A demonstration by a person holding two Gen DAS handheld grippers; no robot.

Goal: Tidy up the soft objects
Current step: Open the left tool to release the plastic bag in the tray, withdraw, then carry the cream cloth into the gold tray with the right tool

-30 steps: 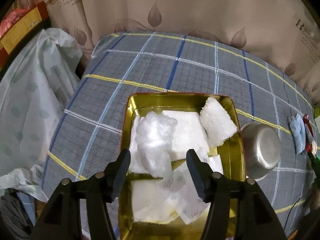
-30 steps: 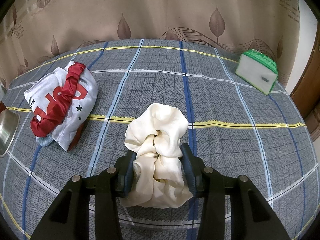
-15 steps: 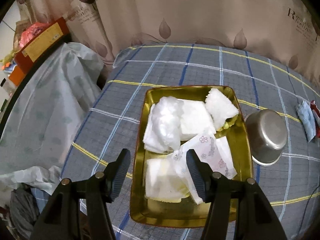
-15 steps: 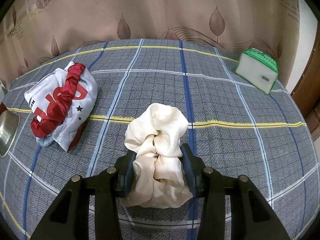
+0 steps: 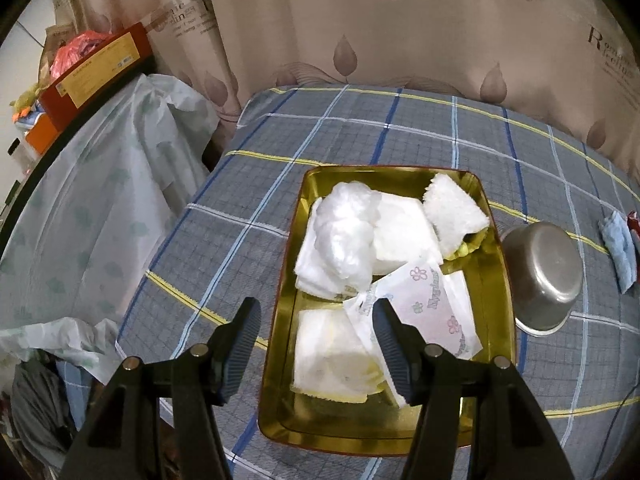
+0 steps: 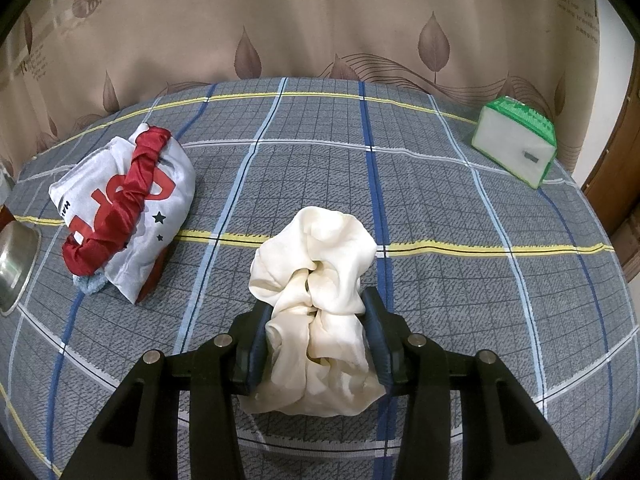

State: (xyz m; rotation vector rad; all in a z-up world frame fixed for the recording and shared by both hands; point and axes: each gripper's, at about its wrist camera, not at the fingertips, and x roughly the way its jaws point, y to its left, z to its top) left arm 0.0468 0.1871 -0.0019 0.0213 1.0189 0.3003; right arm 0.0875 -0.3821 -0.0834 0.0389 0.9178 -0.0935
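In the left wrist view a gold tray (image 5: 280,332) on the plaid cloth holds white soft things: a crumpled plastic bag (image 5: 344,236), folded pads (image 5: 332,360), a fluffy cloth (image 5: 452,208) and a flowered packet (image 5: 432,304). My left gripper (image 5: 316,344) hangs open above the tray's near left part, nothing between its fingers. In the right wrist view my right gripper (image 6: 316,340) is shut on a cream satin scrunchie (image 6: 316,264), held over the cloth. To its left lies a folded white garment (image 6: 168,196) with a red scrunchie (image 6: 120,208) across it.
A steel bowl (image 5: 544,276) stands right of the tray, a blue cloth (image 5: 620,252) beyond it. A green-edged tissue pack (image 6: 516,144) sits at the far right of the table. Curtains hang behind; a plastic-covered stack (image 5: 88,208) crowds the table's left edge.
The left gripper has drawn back and up from the tray, leaving the crumpled plastic bag inside; more of the tray and room now show. The right gripper and cream scrunchie have not moved.
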